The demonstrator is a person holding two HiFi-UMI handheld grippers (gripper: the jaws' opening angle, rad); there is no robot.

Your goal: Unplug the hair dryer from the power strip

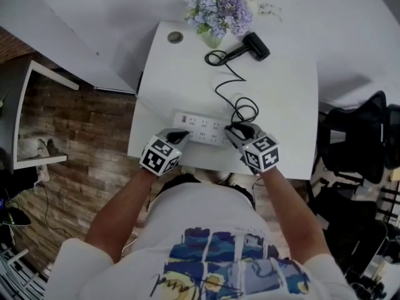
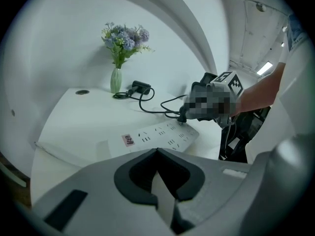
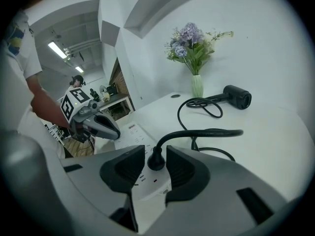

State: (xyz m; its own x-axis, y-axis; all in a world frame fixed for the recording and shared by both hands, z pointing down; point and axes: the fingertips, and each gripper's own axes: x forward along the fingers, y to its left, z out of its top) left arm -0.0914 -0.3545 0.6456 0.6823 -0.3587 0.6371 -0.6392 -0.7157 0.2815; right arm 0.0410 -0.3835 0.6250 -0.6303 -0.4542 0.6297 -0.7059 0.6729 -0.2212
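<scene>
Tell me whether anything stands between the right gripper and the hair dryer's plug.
Nothing visible does. The plug, seated in the power strip, sits right between the right gripper's jaws, which stand apart on either side of it.

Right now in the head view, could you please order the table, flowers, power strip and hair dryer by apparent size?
1. table
2. flowers and power strip: these look alike, and the left gripper and right gripper partly cover the strip, so I leave them unranked
3. hair dryer
</scene>
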